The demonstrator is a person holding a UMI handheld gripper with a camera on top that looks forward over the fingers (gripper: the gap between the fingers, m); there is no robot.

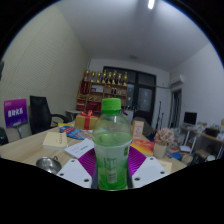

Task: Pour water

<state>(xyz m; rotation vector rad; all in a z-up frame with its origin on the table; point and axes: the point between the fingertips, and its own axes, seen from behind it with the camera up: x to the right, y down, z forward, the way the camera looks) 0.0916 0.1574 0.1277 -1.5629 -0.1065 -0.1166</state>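
While the gripper (112, 172) clamps it on both sides, green-capped bottle (112, 145) upright between its pads, above the desk (30, 150).

One bottle (112, 143), one black chair (40, 112), one shelf (104, 88).

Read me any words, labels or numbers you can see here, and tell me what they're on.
Nothing can be read.
Clear plastic bottle with green cap, between the hand-held gripper fingers: green label, print too blurred.
Purple sign at the left: white marks, too small.
Wooden shelf at the back: packages illegible.
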